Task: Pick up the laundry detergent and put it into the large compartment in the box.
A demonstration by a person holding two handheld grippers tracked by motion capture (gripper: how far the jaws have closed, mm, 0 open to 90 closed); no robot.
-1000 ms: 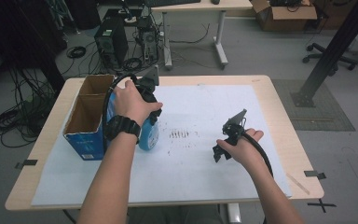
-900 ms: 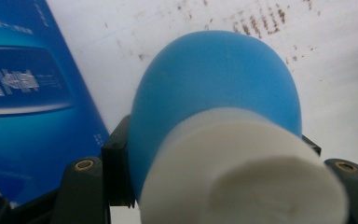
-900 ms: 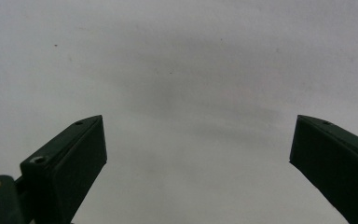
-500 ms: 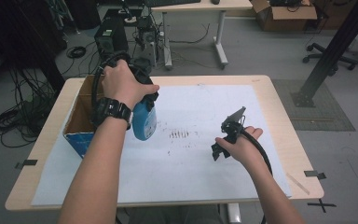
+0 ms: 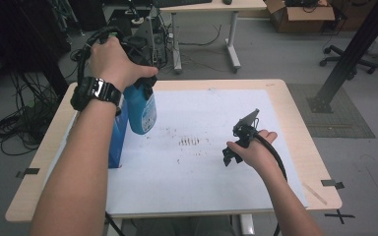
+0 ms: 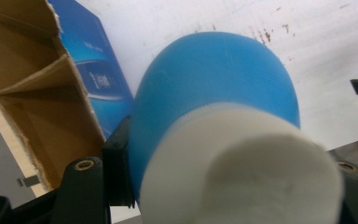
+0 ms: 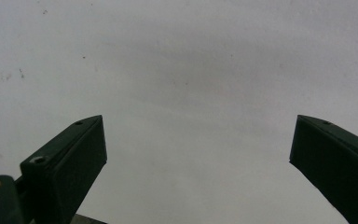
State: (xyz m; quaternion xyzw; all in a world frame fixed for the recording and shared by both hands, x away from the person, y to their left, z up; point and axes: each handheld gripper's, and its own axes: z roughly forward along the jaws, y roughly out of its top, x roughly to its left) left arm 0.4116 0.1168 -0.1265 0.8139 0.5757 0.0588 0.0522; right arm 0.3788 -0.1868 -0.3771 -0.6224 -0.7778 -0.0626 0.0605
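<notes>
- White paper sheet (image 5: 211, 172) covered the wooden table (image 5: 305, 147).
- Left gripper (image 5: 140, 73) pinched a blue plastic bottle (image 5: 141, 110), white cap (image 6: 242, 172) between its fingers, lifted beside an open cardboard box (image 6: 42, 107).
- Right gripper (image 5: 236, 147) hovered low, fingers (image 7: 70, 163) spread, bare paper between.

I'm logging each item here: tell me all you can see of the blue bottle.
The blue bottle looks like smooth matte plastic with a rounded body, a white cap end and a pale label on its side. It hangs lifted above the white sheet, beside the open cardboard box, clamped near its top by the left hand-held gripper.
</notes>
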